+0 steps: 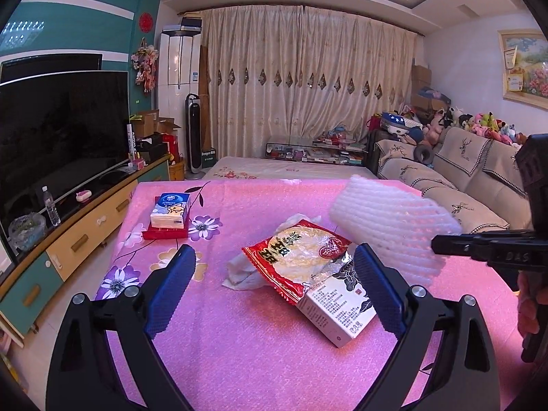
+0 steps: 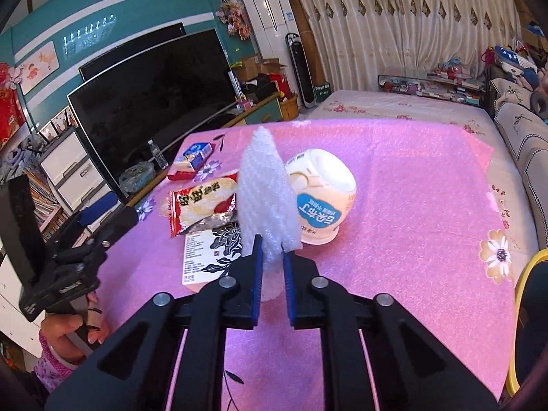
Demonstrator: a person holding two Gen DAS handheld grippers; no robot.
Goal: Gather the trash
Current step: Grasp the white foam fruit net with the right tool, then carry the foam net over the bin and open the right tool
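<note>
My right gripper (image 2: 273, 260) is shut on a white foam fruit net (image 2: 265, 198) and holds it upright above the pink table; the net also shows in the left wrist view (image 1: 394, 226). My left gripper (image 1: 274, 270) is open and empty, low over the table, its jaws either side of a red snack wrapper (image 1: 298, 257) that lies on a white printed box (image 1: 337, 311). A crumpled tissue (image 1: 239, 274) lies under the wrapper. A white and blue cup (image 2: 322, 195) lies tipped over behind the net.
A blue tissue pack (image 1: 170, 210) on a red tray sits at the table's (image 1: 239, 359) far left. A TV (image 1: 61, 130) on a cabinet stands left, a sofa (image 1: 462, 185) right. A yellow-rimmed object (image 2: 524, 308) is at the table's right edge.
</note>
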